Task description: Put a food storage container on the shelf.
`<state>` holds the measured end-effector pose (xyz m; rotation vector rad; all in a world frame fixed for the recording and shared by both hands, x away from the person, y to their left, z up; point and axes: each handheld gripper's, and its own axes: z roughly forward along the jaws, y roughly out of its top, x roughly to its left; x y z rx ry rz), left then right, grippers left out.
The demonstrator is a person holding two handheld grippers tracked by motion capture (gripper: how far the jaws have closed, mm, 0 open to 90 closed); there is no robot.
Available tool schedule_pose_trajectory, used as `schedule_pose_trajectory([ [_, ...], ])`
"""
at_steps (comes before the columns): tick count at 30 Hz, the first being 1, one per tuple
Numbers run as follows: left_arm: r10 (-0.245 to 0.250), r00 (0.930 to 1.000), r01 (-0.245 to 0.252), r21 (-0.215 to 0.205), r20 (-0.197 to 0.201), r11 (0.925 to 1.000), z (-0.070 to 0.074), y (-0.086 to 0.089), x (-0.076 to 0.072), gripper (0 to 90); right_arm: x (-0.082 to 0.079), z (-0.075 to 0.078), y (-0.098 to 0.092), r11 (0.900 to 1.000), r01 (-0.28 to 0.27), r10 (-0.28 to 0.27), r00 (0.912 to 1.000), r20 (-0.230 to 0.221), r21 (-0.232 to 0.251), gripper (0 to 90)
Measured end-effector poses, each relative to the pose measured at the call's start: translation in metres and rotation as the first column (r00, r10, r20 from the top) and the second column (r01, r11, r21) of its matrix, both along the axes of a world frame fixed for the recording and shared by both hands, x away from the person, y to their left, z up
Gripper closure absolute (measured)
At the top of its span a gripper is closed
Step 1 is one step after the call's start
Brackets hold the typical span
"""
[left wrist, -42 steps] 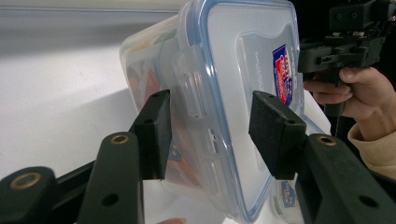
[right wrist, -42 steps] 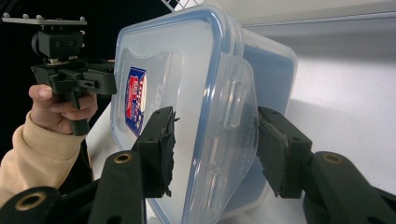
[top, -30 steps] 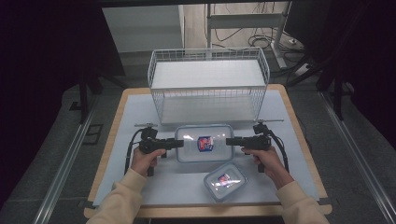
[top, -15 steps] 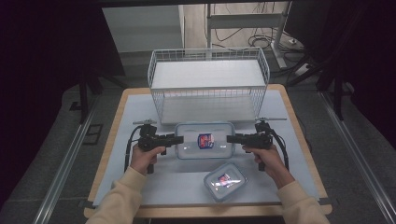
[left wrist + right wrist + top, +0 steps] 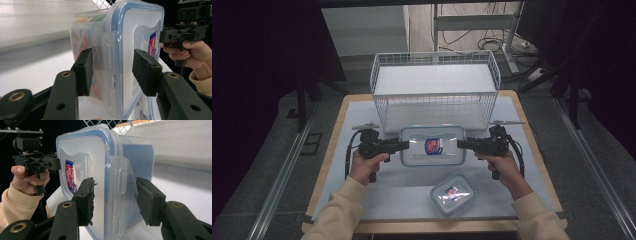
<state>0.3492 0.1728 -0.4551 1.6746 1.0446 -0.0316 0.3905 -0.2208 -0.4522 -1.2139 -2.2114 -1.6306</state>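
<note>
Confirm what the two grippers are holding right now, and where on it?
Both hold the large clear container: left gripper clamps its left end, right gripper its right end, jaws over the lid's side latches, top to bottom.

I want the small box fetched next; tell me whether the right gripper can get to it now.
Probably not yet: the right gripper and left gripper both clamp the large box. The small box lies unobstructed below it.

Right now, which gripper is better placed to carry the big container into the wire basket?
Neither alone. The left gripper and right gripper each clamp one end of the large container, just before the wire basket, so both should likely carry it together.
</note>
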Motion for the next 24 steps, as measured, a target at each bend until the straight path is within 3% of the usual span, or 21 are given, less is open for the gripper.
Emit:
schedule_pose_trajectory([
  [8,-0.004,0.9993,0.004,-0.004,0.037,1.0,0.024,-0.002,0.004,52.4,0.001,0.024,-0.001,1.0,0.005,-0.005,0.9991,0.042,0.004,50.8],
  [19,-0.017,0.9949,0.019,-0.014,0.1,0.9997,0.065,-0.004,0.015,52.4,0.004,0.067,-0.004,1.0,0.02,-0.02,0.9918,0.126,0.001,50.8],
  [24,-0.011,0.9925,0.013,-0.015,0.122,0.9998,0.083,-0.006,0.02,52.5,0.009,0.084,-0.006,1.0,0.024,-0.025,0.9897,0.141,0.006,50.8],
])
